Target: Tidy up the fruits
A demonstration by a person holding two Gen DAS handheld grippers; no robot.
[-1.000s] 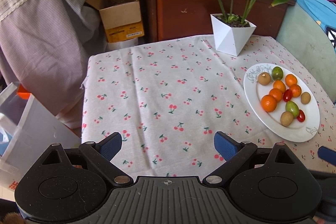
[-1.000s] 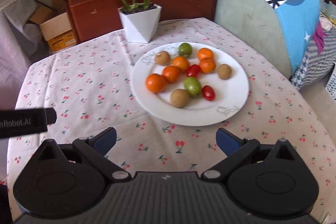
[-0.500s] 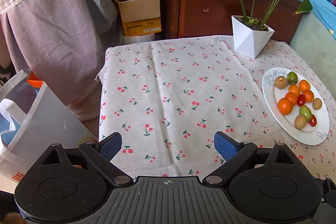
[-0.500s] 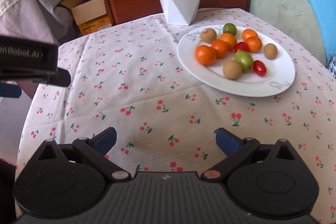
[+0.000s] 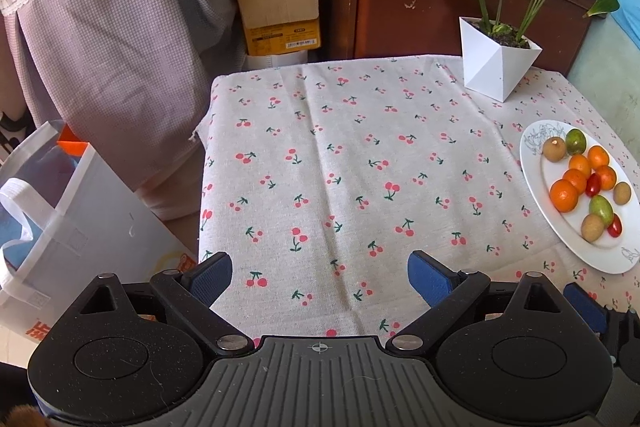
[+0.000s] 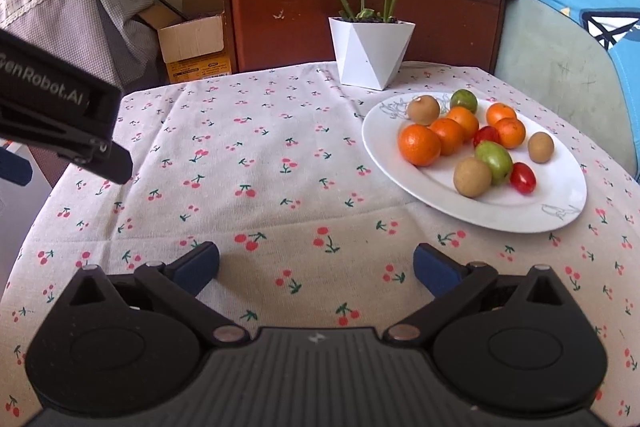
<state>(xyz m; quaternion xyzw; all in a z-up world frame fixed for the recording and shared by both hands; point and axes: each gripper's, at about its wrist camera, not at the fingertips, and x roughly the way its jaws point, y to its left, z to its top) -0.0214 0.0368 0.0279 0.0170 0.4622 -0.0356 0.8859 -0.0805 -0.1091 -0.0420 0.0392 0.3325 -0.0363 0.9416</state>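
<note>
All the fruit [image 6: 472, 143] sits together on the white plate [image 6: 560, 215]: oranges, brown ones, green ones and small red ones, mixed. Whether that counts as sorted, I cannot judge. My left gripper [image 5: 320, 277] and right gripper [image 6: 316, 267] are both spread wide and empty, low over the tablecloth [image 6: 256, 163] on the near side of the plate. Left of the plate the cloth is bare; beyond the plate stands a plant pot [image 6: 370, 51].
</note>
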